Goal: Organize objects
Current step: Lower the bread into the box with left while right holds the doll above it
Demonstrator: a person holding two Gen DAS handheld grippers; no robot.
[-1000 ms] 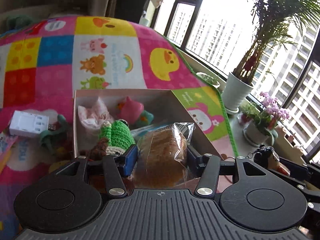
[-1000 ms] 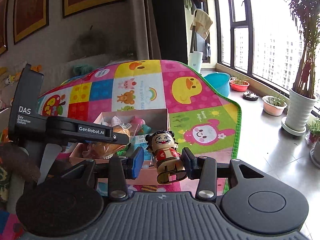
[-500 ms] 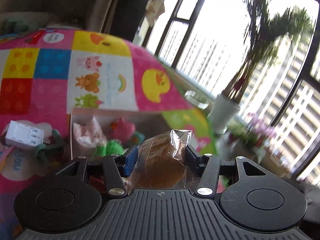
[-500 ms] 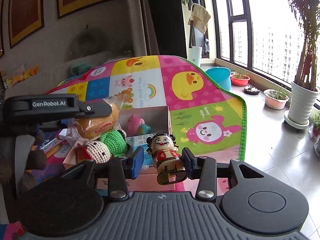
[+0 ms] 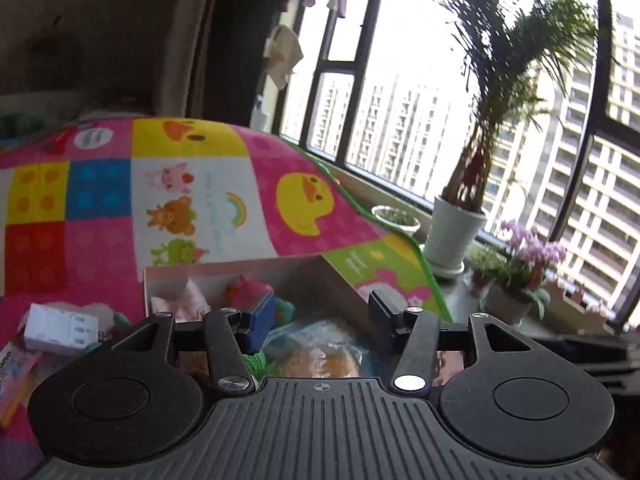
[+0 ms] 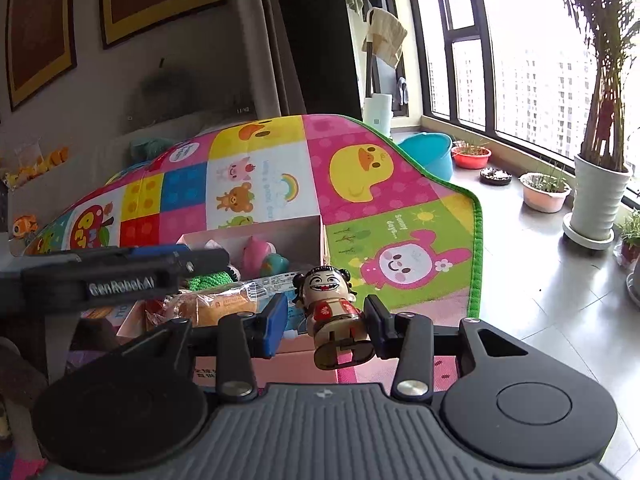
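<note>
Left gripper (image 5: 322, 316) jaws apart, nothing between pads — hovering above the box (image 5: 240, 270), tilted down toward it. Right gripper (image 6: 326, 326) at the box's near edge, clamped on the figurine (image 6: 334, 314) — angled down.

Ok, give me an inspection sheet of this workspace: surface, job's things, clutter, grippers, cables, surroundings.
Surface: colourful cartoon play mat.
Job's things: open cardboard box on the mat holds wrapped bread, green crochet toy and pink toy; grinning figurine is in the air in front of the box.
Clutter: white plastic block and packets on the mat beside the box.
Grippers: left hand-held gripper open, empty, over the box; right hand-held gripper shut on the figurine.
Cables: nothing seen.
Surroundings: large windows, potted palm, blue basin, framed pictures.
</note>
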